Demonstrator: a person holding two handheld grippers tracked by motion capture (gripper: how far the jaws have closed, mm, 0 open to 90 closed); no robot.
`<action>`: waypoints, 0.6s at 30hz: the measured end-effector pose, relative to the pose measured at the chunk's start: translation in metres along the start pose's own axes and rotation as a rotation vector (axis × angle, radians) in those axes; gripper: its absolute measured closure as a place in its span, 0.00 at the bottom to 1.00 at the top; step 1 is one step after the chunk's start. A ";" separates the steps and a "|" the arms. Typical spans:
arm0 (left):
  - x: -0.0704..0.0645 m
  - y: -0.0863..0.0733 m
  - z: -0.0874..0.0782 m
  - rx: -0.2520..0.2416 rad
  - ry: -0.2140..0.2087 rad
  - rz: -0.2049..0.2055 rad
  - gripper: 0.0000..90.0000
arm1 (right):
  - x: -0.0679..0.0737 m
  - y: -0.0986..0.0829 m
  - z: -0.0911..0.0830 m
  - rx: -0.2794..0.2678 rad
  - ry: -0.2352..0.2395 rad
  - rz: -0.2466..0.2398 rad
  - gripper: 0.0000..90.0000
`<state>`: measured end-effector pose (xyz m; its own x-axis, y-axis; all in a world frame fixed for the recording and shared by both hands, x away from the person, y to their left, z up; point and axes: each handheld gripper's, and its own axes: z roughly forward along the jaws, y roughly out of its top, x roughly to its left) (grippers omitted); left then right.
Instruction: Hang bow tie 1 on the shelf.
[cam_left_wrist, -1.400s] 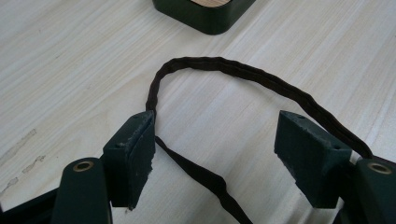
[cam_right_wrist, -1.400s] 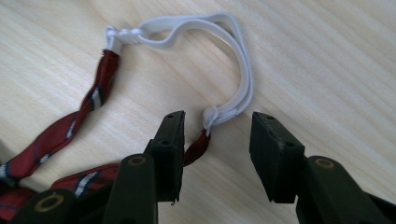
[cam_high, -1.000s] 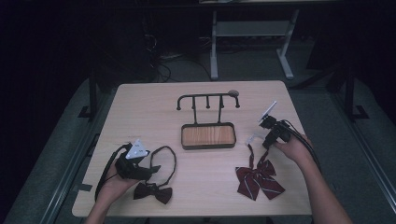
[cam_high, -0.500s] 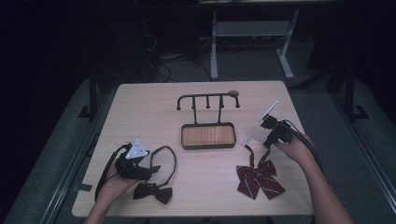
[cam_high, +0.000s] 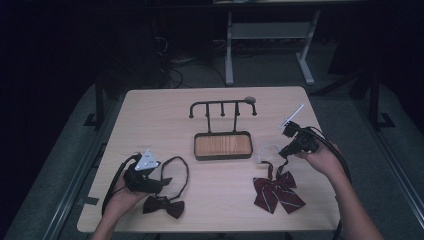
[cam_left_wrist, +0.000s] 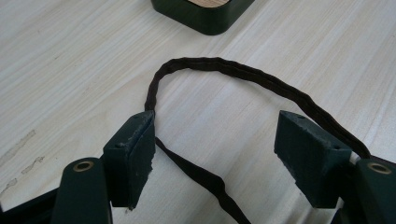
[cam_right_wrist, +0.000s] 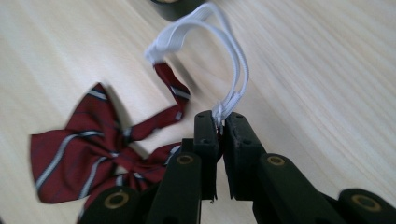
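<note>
Right bow tie (cam_right_wrist: 93, 149): dark red with thin grey-white stripes; its elastic loop (cam_right_wrist: 219, 56): white. Left bow tie (cam_high: 163, 205): dark, apparently brown-black; its strap (cam_left_wrist: 243, 74): dark brown. Stand tray (cam_high: 222, 145): black rim, wood-grain base. Surface (cam_high: 165, 120): pale wood grain. Tool pads (cam_left_wrist: 133, 154): dark green-black.

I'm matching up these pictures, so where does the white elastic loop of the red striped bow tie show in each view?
High view: white elastic loop, right of the wooden tray.
Left gripper view: not there; tray corner at top.
Right gripper view: upper centre, clamped in the right gripper.
</note>
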<state>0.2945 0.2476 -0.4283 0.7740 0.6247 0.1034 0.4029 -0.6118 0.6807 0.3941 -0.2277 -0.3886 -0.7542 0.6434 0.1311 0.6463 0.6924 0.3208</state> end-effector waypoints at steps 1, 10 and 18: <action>0.000 0.000 0.000 0.000 0.000 0.000 0.33 | 0.002 0.001 -0.003 -0.004 0.002 -0.008 0.93; 0.000 0.000 0.000 0.003 0.000 -0.001 0.33 | 0.024 0.009 -0.029 -0.035 0.002 -0.088 0.93; 0.001 -0.001 0.000 0.001 0.000 -0.006 0.33 | 0.033 0.016 -0.045 -0.045 0.010 -0.125 0.94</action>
<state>0.2947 0.2483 -0.4286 0.7718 0.6280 0.0994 0.4079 -0.6090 0.6803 0.3746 -0.2099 -0.3367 -0.8297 0.5498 0.0965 0.5417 0.7514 0.3767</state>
